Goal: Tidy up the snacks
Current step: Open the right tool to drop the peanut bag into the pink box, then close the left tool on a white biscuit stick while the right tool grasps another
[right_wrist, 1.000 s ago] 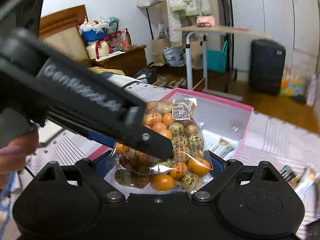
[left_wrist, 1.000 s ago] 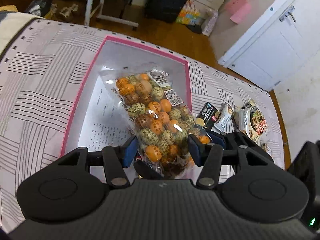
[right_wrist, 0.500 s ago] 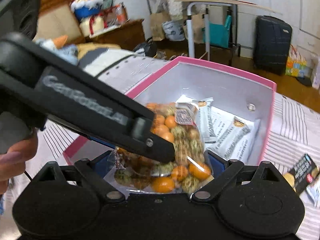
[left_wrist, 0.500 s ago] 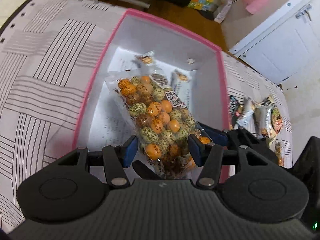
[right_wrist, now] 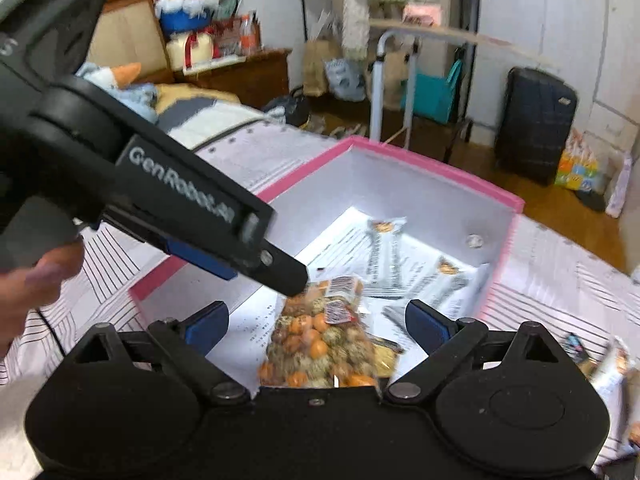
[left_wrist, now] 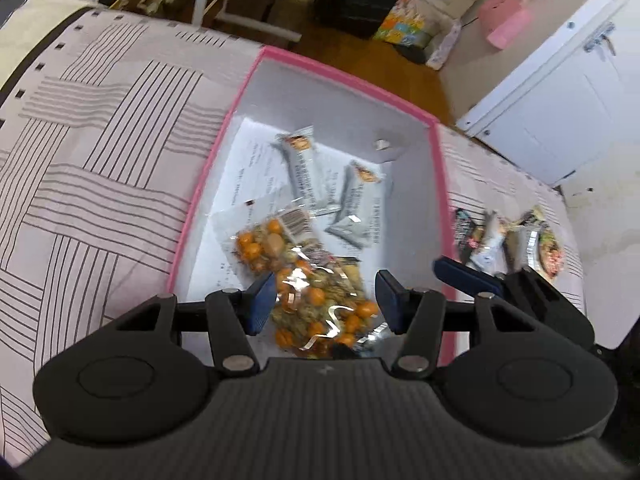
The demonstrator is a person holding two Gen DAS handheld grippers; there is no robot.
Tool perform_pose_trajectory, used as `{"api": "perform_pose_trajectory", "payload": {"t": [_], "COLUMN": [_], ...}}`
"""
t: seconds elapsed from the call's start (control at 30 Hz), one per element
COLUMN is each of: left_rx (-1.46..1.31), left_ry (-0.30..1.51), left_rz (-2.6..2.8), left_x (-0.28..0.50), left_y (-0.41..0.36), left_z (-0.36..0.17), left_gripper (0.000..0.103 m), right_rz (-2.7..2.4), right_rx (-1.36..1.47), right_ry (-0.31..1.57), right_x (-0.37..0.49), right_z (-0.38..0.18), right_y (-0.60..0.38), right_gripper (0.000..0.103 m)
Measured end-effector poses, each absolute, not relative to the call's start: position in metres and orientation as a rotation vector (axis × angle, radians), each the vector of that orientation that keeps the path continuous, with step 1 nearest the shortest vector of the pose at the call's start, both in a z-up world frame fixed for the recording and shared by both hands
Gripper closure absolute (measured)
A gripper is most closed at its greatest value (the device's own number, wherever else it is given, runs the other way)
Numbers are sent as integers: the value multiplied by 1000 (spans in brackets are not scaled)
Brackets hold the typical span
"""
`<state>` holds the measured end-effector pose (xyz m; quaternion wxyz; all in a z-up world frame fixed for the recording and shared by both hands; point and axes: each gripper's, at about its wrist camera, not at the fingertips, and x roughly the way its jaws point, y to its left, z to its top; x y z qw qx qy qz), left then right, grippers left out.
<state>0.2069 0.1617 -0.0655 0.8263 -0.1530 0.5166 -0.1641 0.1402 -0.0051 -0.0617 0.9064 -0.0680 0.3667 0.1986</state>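
Observation:
A clear bag of orange and green round snacks (left_wrist: 308, 280) lies inside the pink-rimmed white box (left_wrist: 340, 70), at its near end; it also shows in the right wrist view (right_wrist: 320, 344). Two grey snack bars (left_wrist: 308, 172) lie deeper in the box. My left gripper (left_wrist: 324, 300) is open above the bag, not touching it. My right gripper (right_wrist: 316, 326) is open wide, also over the bag. The box (right_wrist: 436, 168) sits on a striped cloth.
Several loose snack packets (left_wrist: 508, 236) lie on the striped cloth right of the box. A printed paper sheet (left_wrist: 248, 172) lines the box bottom. The left gripper's body (right_wrist: 160, 184) crosses the right wrist view. A dark suitcase (right_wrist: 532, 124) stands on the floor beyond.
Both grippers held the snack bag over the box, then opened. The bag has dropped into the box and now lies on its bottom.

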Motion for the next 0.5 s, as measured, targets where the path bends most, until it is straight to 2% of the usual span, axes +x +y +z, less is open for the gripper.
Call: {"api": "perform_pose_trajectory", "payload": {"t": [0.2,0.5], "left_rx": [-236,-81], "left_ry": [1057,1059], "left_rz": [-425,-521], "left_x": [180,150], "left_y": [145,99], "left_z": [-34,-1], "left_gripper": [50,49], "right_rz": [375,238], "right_rx": [-96,-34], "right_ry": [666,645], "right_x": [86,42], "right_z": [-30,-10], "right_y": [-52,-132], "right_gripper": [6,6]}}
